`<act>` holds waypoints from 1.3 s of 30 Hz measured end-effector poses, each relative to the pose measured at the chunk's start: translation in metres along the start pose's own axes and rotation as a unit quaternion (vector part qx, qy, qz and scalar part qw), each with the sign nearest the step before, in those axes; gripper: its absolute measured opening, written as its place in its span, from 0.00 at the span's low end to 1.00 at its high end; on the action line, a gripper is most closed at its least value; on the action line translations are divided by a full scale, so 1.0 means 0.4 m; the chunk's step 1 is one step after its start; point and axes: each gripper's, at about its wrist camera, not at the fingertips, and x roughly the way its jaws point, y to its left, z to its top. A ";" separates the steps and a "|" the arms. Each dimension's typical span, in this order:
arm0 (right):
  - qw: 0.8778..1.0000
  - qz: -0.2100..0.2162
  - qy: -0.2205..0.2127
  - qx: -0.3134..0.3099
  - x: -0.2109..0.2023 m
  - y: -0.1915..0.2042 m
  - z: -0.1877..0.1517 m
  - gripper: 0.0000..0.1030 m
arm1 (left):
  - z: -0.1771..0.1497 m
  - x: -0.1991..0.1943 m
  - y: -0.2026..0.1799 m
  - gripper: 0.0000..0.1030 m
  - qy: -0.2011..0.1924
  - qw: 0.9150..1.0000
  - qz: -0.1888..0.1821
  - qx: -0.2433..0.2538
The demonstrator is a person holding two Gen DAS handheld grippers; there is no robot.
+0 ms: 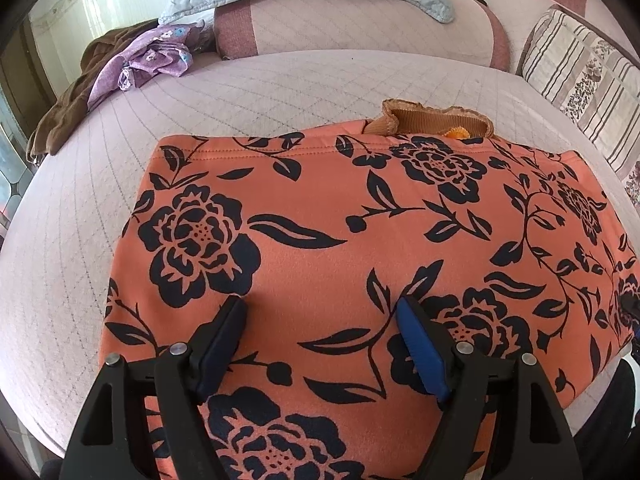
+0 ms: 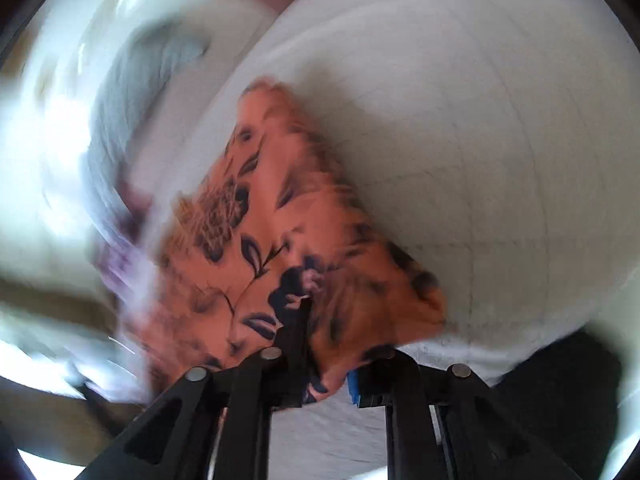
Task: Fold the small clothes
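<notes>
Right view blurred; right hand-held gripper (image 2: 320, 344) apparently clamped on orange floral garment (image 1: 340, 240); left hand-held gripper (image 1: 320, 312) spread apart above it.

A pale pink quilted bed cover (image 1: 280, 80) carries everything. An orange garment with dark floral print (image 1: 340, 220) lies spread flat on it, with a brown ribbed piece (image 1: 432, 120) at its far edge. A crumpled purple flowered cloth (image 1: 156, 52) and a brown garment (image 1: 68, 108) lie at the far left corner.
</notes>
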 end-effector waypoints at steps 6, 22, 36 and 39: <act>0.999 0.033 0.006 -0.006 -0.027 -0.008 0.011 0.55 | 0.002 -0.101 0.011 0.75 -0.040 0.997 -0.024 -0.064; 0.991 -0.036 -0.026 -0.126 -0.027 0.122 0.008 0.57 | -0.030 -0.171 -0.074 0.75 -0.081 0.995 -0.041 -0.043; 0.995 -0.040 0.004 -0.086 0.001 0.093 0.041 0.69 | -0.019 -0.106 -0.065 0.75 -0.056 0.997 -0.027 -0.045; 0.996 -0.031 -0.007 -0.085 -0.004 0.100 0.044 0.69 | -0.035 -0.019 -0.082 0.77 -0.008 1.000 0.004 -0.016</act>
